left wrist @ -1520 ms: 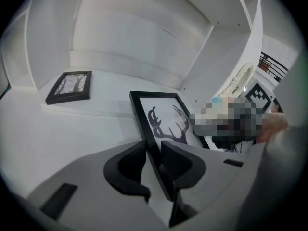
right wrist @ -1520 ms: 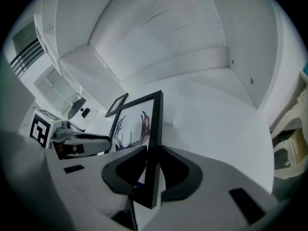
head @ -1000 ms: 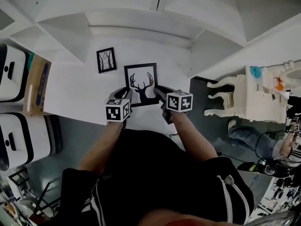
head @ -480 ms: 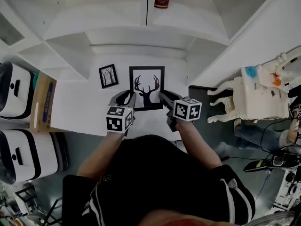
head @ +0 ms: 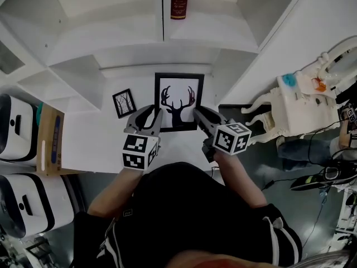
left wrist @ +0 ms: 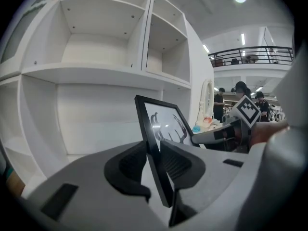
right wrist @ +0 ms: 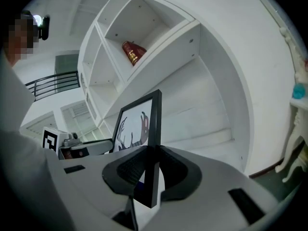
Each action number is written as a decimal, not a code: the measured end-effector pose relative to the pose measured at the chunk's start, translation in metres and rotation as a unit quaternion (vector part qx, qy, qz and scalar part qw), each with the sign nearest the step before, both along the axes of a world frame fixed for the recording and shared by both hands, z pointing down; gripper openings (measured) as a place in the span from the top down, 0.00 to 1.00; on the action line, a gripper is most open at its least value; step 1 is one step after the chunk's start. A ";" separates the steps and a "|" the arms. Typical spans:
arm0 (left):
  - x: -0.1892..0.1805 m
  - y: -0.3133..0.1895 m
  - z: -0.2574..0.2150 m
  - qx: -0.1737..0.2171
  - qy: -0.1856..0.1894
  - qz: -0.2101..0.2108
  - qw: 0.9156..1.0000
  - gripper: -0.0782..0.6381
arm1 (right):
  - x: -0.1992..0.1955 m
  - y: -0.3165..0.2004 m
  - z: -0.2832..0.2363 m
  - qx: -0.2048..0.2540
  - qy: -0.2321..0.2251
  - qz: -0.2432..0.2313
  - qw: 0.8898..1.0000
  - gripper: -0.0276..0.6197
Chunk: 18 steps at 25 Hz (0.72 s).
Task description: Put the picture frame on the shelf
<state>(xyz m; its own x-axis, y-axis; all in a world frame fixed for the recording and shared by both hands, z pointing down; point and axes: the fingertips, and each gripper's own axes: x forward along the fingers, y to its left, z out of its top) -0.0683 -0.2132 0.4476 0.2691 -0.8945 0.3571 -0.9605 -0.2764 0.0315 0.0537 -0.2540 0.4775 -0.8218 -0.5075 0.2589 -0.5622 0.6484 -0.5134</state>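
Observation:
A black picture frame (head: 179,102) with a deer-antler print is held up off the white table, in front of the white shelf unit (head: 139,35). My left gripper (head: 152,115) is shut on the frame's left edge (left wrist: 152,143). My right gripper (head: 201,114) is shut on its right edge (right wrist: 153,143). In both gripper views the frame stands upright between the pads, its print facing the other gripper. The shelf's open compartments (left wrist: 91,47) lie straight ahead.
A smaller black frame (head: 124,103) with a tree print lies on the table (head: 95,144) to the left. A dark red book (head: 179,0) stands on an upper shelf. A cardboard box (head: 49,138) and white cases (head: 14,128) are at left; white ornate furniture (head: 290,108) at right.
Both grippers have lifted the deer frame up and toward the shelf. The view has tilted upward, so more of the upper shelves and the red book show.

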 end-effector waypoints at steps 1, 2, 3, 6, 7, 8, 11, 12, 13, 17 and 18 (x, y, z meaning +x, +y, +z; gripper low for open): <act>0.002 0.002 -0.006 0.007 0.002 0.006 1.000 0.76 | 0.003 0.002 -0.007 0.008 -0.002 0.005 1.000 0.82; 0.005 0.004 -0.012 0.012 0.004 0.012 1.000 0.76 | 0.006 0.005 -0.014 0.016 -0.004 0.010 1.000 0.82; 0.007 0.005 -0.018 0.018 0.006 0.018 1.000 0.76 | 0.008 0.006 -0.021 0.023 -0.005 0.014 1.000 0.82; 0.013 0.003 -0.040 0.037 0.012 0.029 0.999 0.76 | 0.016 0.006 -0.044 0.045 -0.012 0.023 0.999 0.82; 0.016 0.000 -0.048 0.043 0.012 0.031 0.999 0.76 | 0.019 0.003 -0.052 0.053 -0.013 0.025 0.998 0.82; 0.020 -0.003 -0.056 0.050 0.012 0.032 0.998 0.76 | 0.023 0.001 -0.060 0.062 -0.014 0.026 0.998 0.82; 0.029 -0.009 -0.079 0.069 0.009 0.038 0.997 0.76 | 0.032 -0.006 -0.082 0.081 -0.018 0.030 0.996 0.82; 0.030 -0.012 -0.087 0.074 0.008 0.040 0.996 0.76 | 0.033 -0.008 -0.090 0.085 -0.018 0.032 0.996 0.82; 0.031 -0.015 -0.094 0.078 0.007 0.042 0.996 0.76 | 0.034 -0.011 -0.097 0.090 -0.019 0.033 0.995 0.82; 0.031 -0.016 -0.118 0.102 0.007 0.048 0.994 0.76 | 0.035 -0.011 -0.123 0.116 -0.016 0.040 0.992 0.82; 0.031 -0.014 -0.123 0.110 0.007 0.049 0.993 0.76 | 0.035 -0.008 -0.129 0.126 -0.015 0.042 0.991 0.82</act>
<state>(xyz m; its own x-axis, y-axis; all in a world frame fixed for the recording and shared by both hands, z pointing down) -0.0370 -0.2268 0.3241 0.3624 -0.9197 0.1510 -0.9285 -0.3703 -0.0272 0.0889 -0.2623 0.3484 -0.7797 -0.6194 0.0911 -0.6059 0.7100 -0.3589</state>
